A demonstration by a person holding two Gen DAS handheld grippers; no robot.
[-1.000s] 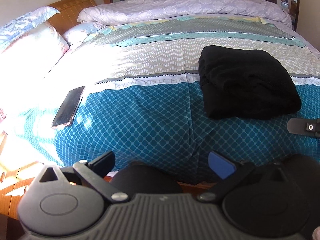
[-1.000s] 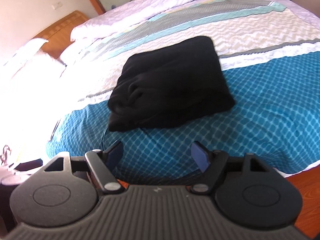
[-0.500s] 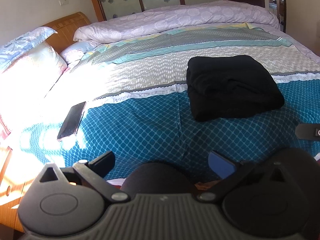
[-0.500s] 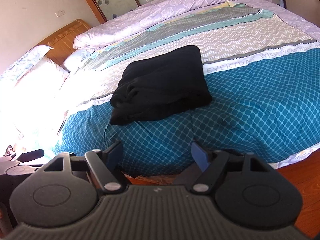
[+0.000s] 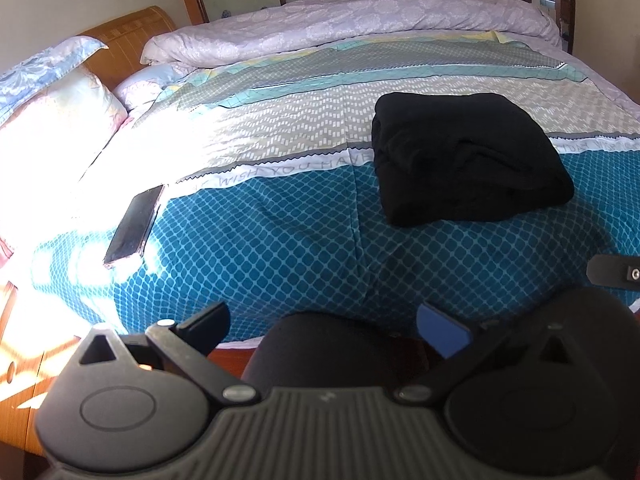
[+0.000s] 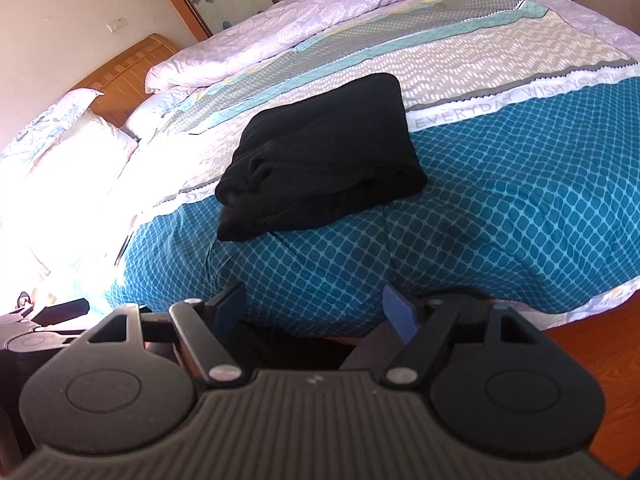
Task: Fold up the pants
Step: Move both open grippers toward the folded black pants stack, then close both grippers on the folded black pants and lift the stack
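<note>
A bed [image 5: 280, 240] fills both views, spread with a cover whose near part is teal with a light lattice pattern; farther up run 1 white band with lettering, then grey and pale zigzag stripes. A lilac quilt [image 5: 360, 28] lies bunched along the far edge. A dark phone [image 5: 134, 224] rests flat on the teal part near the sunlit left side. Floral pillows [image 5: 48, 92] lean against the wooden headboard [image 5: 128, 44]. Orange wood floor [image 6: 600, 344] shows at lower right.

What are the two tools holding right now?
Nothing. The left tool and right tool are both open and empty; the folded black pants lie on the bed.
</note>
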